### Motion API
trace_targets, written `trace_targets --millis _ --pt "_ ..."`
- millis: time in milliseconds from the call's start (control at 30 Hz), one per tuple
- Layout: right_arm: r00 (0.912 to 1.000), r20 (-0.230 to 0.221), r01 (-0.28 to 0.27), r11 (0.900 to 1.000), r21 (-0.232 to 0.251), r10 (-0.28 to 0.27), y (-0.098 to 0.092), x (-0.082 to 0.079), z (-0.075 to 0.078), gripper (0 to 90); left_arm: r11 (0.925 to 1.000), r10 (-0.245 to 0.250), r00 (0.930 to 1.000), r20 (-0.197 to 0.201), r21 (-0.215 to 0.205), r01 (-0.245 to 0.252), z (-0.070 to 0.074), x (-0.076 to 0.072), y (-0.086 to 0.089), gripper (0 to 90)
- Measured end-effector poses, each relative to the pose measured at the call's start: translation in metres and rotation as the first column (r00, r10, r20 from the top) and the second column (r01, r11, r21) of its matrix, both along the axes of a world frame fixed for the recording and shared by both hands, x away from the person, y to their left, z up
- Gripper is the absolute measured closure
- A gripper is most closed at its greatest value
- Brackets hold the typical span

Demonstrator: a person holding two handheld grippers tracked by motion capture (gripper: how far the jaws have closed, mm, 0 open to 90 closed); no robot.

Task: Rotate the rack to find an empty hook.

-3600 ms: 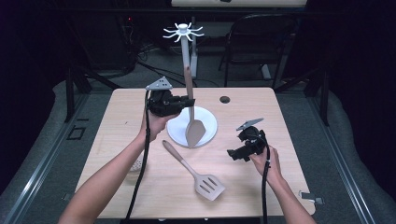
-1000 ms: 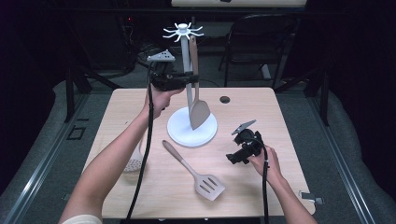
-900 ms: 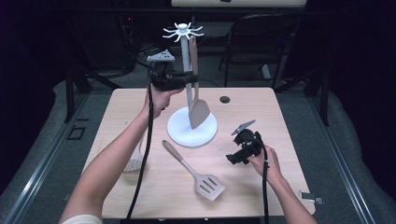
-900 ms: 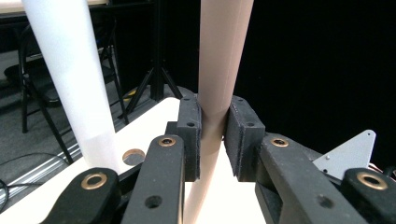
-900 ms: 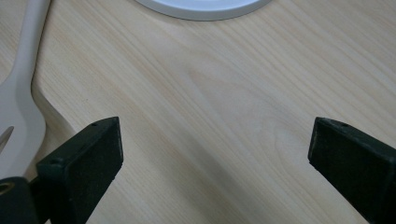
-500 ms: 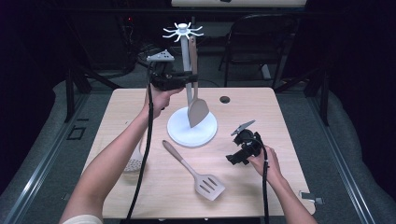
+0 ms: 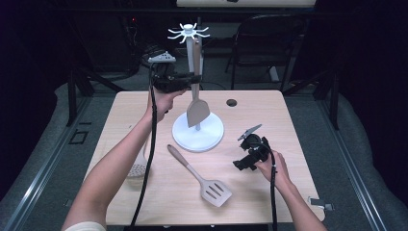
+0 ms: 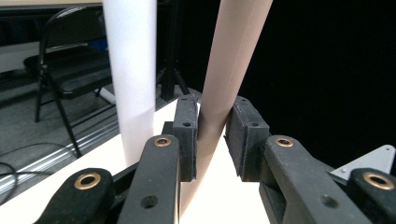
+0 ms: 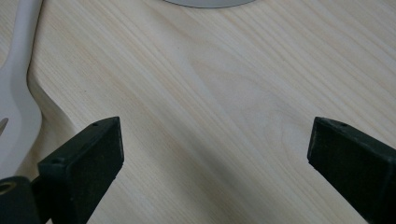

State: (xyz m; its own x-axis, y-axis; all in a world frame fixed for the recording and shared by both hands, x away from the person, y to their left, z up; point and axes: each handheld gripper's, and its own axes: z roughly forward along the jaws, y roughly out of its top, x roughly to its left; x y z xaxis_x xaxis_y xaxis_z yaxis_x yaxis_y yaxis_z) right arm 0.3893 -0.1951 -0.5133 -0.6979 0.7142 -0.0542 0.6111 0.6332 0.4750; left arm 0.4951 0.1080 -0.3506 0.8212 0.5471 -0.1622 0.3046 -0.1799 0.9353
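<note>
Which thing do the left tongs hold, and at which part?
The left tongs hold the hanging spatula by its handle, beside the stand's white pole.

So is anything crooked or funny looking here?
Nothing is broken or spilled. The spatula on the white stand hangs a little tilted, its handle between the left hand-held gripper's jaws. A slotted turner and a pale skimmer lie loose on the table, not hung up.

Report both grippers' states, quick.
Left gripper: shut on the spatula's handle, beside the rack's pole.
Right gripper: open, holding nothing, over the table.
</note>
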Motion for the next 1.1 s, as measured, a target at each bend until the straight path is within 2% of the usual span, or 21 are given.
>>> trace_targets --millis 367,400,533,567,667,867,1000,1033,1100 --pt "0.9999 -0.007 -0.008 1.0 -0.011 0.008 0.0 0.0 0.0 3.5 0.9977 0.024 0.9979 0.061 0.061 -0.028 0.002 -0.009 -0.005 75.0" --pt "1.0 0.002 0.008 1.0 0.021 -0.008 0.001 0.0 -0.002 3.6 0.9973 0.024 0.9978 0.062 0.068 -0.028 0.002 -0.009 -0.005 73.3" --pt "1.0 -0.006 -0.002 1.0 -0.004 0.002 0.0 0.0 -0.001 3.6 0.9962 0.022 0.9968 0.077 0.083 -0.028 0.004 -0.013 -0.005 70.3" --pt "1.0 -0.006 -0.001 1.0 -0.004 0.001 0.001 0.0 -0.001 3.6 0.995 0.018 0.9965 0.081 0.096 -0.026 0.004 -0.015 -0.004 66.0" --pt "1.0 -0.006 0.001 1.0 -0.011 -0.001 0.001 0.0 0.0 3.6 0.9939 0.026 0.9962 0.083 0.105 -0.034 0.004 -0.017 -0.001 61.4" --pt "1.0 -0.004 0.0 1.0 -0.021 0.0 0.0 0.0 0.0 3.7 0.993 0.052 0.994 0.096 0.101 -0.062 0.003 -0.022 0.013 60.7" --pt "1.0 -0.005 0.003 1.0 -0.007 -0.003 0.002 0.0 -0.001 3.7 0.9899 0.095 0.9899 0.105 0.095 -0.105 0.004 -0.021 0.027 69.2" --pt "1.0 -0.002 0.002 1.0 -0.018 -0.002 0.001 0.001 -0.001 3.7 0.9891 0.106 0.9884 0.109 0.091 -0.116 0.005 -0.021 0.028 73.3" --pt "1.0 0.002 0.009 1.0 -0.009 -0.009 0.002 0.001 -0.001 3.7 0.9884 0.113 0.987 0.114 0.088 -0.124 0.006 -0.021 0.031 79.5"
